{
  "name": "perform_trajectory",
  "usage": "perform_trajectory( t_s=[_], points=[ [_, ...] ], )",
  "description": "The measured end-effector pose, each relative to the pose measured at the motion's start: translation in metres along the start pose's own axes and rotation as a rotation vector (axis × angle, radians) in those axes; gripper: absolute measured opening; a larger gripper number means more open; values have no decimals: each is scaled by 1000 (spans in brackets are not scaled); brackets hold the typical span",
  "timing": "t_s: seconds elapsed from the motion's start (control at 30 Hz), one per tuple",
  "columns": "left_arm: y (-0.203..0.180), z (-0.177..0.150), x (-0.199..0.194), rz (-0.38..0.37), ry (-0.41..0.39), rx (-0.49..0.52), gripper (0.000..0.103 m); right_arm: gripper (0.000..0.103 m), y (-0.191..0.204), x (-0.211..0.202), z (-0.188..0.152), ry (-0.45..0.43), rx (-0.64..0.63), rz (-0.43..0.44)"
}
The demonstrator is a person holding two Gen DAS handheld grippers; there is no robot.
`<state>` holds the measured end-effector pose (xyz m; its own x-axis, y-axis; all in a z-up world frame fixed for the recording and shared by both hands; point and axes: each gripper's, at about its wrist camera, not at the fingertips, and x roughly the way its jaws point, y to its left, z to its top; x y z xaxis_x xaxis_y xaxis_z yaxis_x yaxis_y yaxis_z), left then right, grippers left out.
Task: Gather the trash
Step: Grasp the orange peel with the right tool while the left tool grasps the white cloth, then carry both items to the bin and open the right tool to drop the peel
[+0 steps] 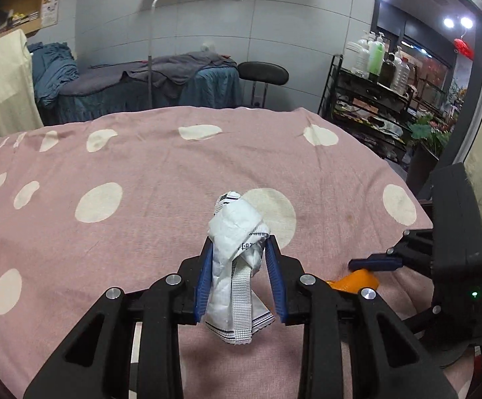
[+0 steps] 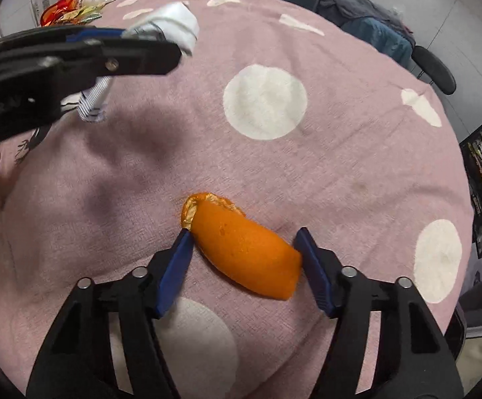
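Orange curved peel strip (image 2: 245, 252) sits at 6 o'clock betw my right gripper (image 2: 244, 242) fingers, jaws spread, unclamped. Left gripper (image 1: 239, 249) clamps crumpled white paper wrapper (image 1: 237, 259). Risk: peel's off-centre, could squirt out.

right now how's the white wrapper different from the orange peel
The white wrapper is crumpled, printed packaging; the orange peel is one smooth curved piece. The wrapper is clamped in the left gripper above the cloth, while the peel lies on the pink dotted cloth between the open fingers of the right gripper. Both are trash still to be binned.
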<state>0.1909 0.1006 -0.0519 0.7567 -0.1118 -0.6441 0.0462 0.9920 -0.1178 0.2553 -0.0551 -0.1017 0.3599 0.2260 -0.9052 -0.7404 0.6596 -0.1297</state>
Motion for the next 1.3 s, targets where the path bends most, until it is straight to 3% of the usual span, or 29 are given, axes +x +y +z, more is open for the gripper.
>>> perform_trajectory(
  t_s=[0.03, 0.1, 0.2, 0.57, 0.87, 1.3],
  points=[
    [2, -1, -3, 4, -12, -13, 31, 39, -1, -1, 0, -2, -1, 14],
    [1, 0, -4, 4, -13, -19, 31, 26, -1, -4, -2, -12, 11, 19],
    [-4, -2, -8, 9, -22, -13, 31, 23, -4, -13, -9, -38, 53, 22],
    [-31, -8, -37, -64, -76, -10, 31, 22, -22, -74, -54, -225, 285, 31],
    [-78, -14, -49, -143, -91, 48, 31, 22, -51, -119, -103, -326, 453, -14],
    [-146, -17, -43, -247, -83, 145, 31, 22, -93, -147, -181, -397, 663, -132]
  ],
)
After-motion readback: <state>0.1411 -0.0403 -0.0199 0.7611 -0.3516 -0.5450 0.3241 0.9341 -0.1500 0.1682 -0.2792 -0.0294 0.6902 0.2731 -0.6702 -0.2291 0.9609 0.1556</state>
